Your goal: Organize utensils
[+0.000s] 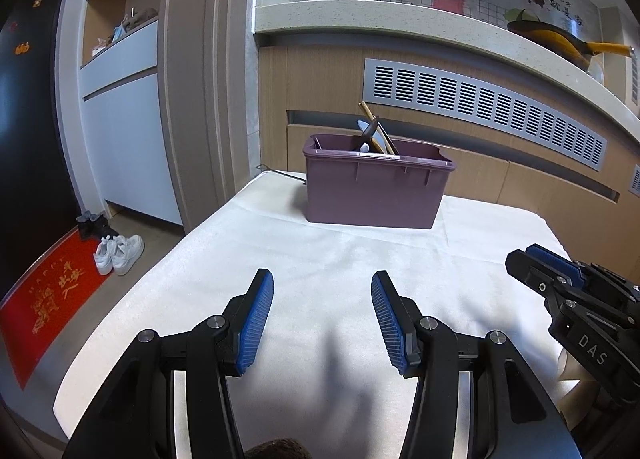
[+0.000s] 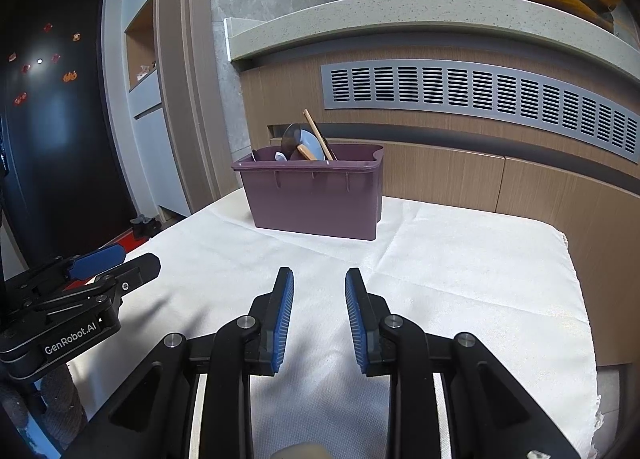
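Purple bin (image 1: 376, 191) of utensils (image 1: 374, 135) stands well beyond both empty, parted claws: left claw (image 1: 322, 319), right claw (image 2: 319, 319).

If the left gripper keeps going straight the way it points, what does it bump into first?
Probably the white cloth on the table, since the left gripper tilts downward; the purple bin stands beyond. Depth is unclear.

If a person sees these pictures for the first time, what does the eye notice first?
First, the purple bin at the far side of the white cloth, with utensils sticking out of it. Next, the left gripper and the right gripper over the near part of the cloth, both open and empty.
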{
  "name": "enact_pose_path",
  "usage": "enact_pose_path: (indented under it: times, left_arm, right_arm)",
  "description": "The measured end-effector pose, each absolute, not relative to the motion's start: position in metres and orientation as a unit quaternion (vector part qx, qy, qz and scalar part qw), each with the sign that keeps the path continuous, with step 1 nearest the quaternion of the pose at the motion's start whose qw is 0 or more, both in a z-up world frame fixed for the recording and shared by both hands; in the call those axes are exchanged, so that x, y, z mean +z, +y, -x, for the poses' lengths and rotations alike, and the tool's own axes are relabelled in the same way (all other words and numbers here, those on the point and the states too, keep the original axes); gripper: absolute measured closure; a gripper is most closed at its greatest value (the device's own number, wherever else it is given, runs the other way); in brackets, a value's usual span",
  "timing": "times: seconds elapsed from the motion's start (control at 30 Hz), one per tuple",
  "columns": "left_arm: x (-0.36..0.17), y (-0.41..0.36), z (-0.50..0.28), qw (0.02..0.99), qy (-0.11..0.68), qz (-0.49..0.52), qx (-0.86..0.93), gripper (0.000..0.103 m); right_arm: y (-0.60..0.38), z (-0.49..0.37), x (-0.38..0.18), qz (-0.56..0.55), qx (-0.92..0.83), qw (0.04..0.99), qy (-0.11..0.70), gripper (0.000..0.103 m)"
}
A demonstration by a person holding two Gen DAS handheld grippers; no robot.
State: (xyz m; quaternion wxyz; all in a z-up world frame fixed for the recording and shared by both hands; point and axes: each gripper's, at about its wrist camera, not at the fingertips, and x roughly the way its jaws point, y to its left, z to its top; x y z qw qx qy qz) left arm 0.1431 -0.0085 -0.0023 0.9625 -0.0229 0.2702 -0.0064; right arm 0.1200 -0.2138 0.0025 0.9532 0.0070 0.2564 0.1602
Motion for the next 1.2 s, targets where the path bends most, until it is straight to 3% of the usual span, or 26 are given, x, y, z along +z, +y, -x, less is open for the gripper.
enact_pose_path:
  times: [1.2]
  left_arm:
    - [-0.0058, -0.011, -0.1419, 0.961, 0.274, 0.028, -0.011, 0.051]
  right_arm:
    - [-0.2142, -0.1185, 0.0037, -0.009, 0.161, 0.953, 0.256, 0.076]
